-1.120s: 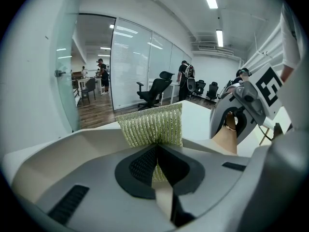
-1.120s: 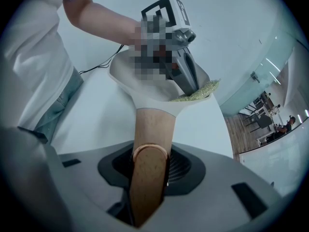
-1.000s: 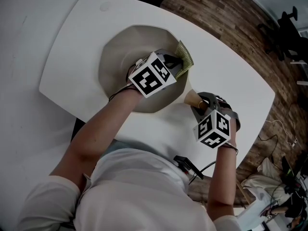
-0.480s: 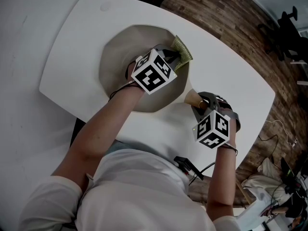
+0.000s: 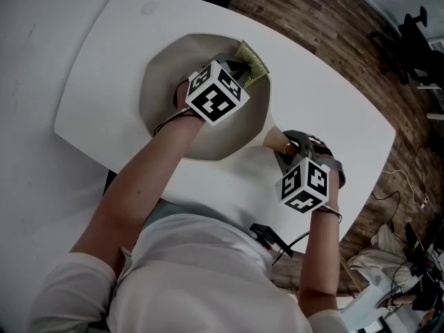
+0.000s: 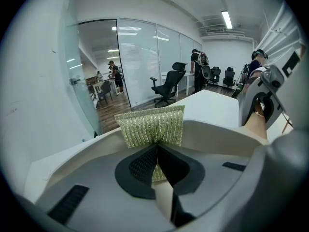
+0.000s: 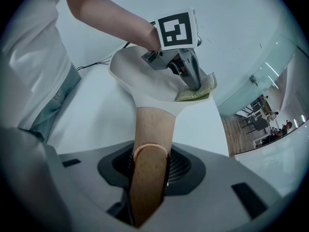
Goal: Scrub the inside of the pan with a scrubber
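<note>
At pan point(image 5: 163, 89) rim — scrubber point(image 5: 253, 64) pinched between left jaws | right jaws clamped on handle point(image 7: 149, 129)

Pale, wooden-handled pan point(image 5: 163, 92) sits upright; yellow-green mesh scrubber point(image 5: 252, 61) at its rim.

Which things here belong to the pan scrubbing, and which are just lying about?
In use: pan; scrubber, clamped in left tool; wooden handle, clamped in right tool; white table underneath.
Lying about: waste bin beyond the table; black office chair; cables on the floor.
</note>
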{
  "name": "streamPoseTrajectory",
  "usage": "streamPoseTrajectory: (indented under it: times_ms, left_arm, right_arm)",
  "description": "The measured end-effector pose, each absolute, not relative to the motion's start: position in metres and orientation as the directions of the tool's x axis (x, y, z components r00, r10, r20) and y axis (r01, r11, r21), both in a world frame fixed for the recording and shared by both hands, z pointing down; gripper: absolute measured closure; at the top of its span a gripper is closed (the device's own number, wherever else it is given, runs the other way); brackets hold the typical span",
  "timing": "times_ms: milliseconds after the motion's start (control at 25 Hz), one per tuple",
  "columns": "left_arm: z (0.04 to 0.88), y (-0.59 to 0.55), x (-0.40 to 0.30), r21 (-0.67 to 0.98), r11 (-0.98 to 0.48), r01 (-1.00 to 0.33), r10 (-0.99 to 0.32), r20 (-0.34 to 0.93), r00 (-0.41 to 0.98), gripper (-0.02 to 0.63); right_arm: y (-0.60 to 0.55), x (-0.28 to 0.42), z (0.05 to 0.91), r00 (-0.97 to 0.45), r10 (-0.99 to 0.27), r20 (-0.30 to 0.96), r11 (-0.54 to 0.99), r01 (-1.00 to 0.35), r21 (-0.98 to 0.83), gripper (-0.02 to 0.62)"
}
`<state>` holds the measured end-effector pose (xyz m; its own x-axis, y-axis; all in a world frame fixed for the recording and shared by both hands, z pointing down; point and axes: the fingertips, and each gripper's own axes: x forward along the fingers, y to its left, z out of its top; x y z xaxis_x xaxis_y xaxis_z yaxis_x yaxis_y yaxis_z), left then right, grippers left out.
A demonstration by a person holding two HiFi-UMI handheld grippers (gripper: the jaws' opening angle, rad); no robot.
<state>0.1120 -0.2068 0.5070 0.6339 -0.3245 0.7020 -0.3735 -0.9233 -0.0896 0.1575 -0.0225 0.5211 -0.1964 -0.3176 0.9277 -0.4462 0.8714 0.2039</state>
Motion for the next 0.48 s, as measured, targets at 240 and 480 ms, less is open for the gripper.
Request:
streamPoseTrajectory:
  times_ms: [240,480]
  left_arm:
    - [0.507,-0.220,0.104,-0.096,-0.909,-0.405,-0.349,0.707,0.615,0.589]
    - [0.506,-0.232,0.095,-0.093,-0.899,-0.427,-0.359,0.716,0.599,0.588]
  right_arm:
    - [-0.022,0.157,0.520,-0.188,-0.317,0.930,0.870,-0.448,0.206,0.450]
    - [-0.023,0.157,0.520,-0.189,-0.317,0.929,0.869,-0.451,0.205,0.451]
